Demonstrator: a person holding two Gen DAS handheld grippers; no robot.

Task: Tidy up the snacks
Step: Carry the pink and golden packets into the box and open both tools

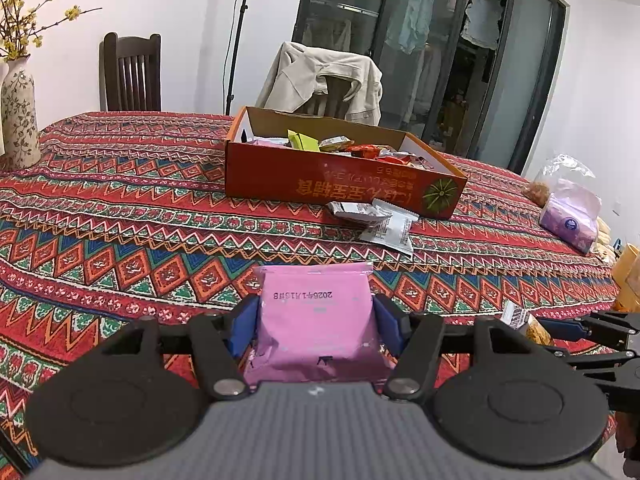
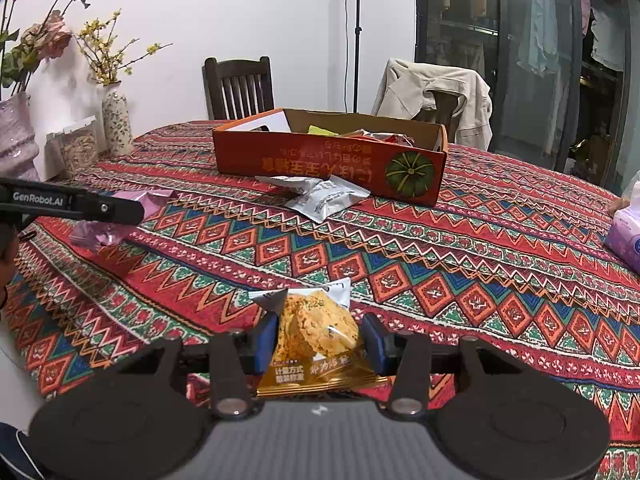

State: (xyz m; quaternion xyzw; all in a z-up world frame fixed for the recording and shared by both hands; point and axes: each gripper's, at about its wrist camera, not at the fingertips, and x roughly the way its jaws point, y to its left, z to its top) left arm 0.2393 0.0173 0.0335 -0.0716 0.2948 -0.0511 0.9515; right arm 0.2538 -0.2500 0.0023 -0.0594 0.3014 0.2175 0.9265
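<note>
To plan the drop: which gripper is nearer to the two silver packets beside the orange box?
Hard to tell. Left gripper and right gripper each sit back from the silver packets.

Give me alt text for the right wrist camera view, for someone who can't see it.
The right hand-held gripper grips an orange cracker packet above a red patterned tablecloth. Beyond it sits an open orange box of snacks with two silver packets lying against its front. The left hand-held gripper, at the left edge, holds a pink packet.
</note>
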